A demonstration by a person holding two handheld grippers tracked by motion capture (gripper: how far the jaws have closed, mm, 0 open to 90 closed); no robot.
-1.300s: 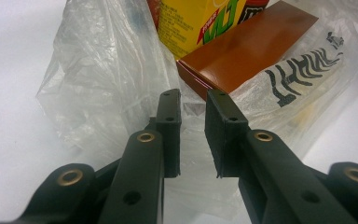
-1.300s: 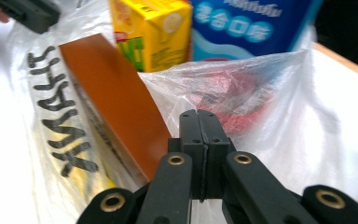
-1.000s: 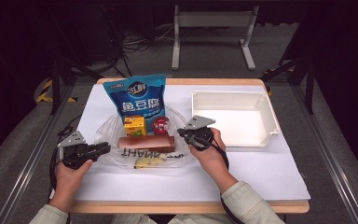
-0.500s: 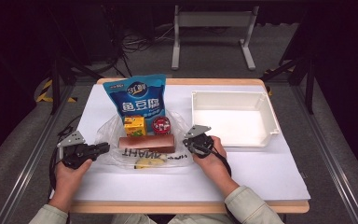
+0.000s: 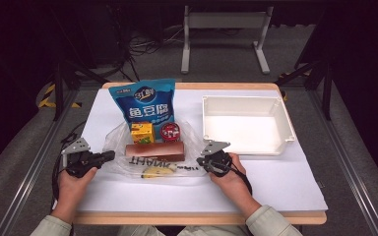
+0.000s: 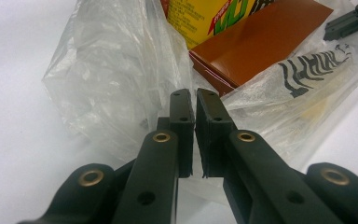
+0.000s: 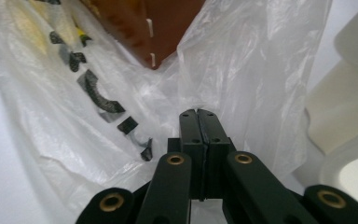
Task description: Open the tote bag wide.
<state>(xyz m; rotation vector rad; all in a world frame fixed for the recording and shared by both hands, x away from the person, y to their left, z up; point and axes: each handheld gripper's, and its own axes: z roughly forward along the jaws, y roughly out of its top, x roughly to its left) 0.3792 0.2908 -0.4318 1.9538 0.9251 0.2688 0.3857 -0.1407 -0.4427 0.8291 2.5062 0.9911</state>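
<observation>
A clear plastic bag printed with black letters lies mid-table. Inside or on it are a brown box, a yellow carton, a red can and a yellowish item. A blue snack pouch lies at its far end. My left gripper is at the bag's left edge. In the left gripper view its jaws are pinched together on bunched film, near the brown box. My right gripper is at the bag's right edge, shut where the film gathers.
An empty white tray stands at the right rear of the white tabletop, close to the right gripper; its wall rises beside that gripper. Dark floor and metal frames surround the table.
The right gripper has come toward the person and slightly down along the bag's right edge. The left gripper and the goods have stayed put.
</observation>
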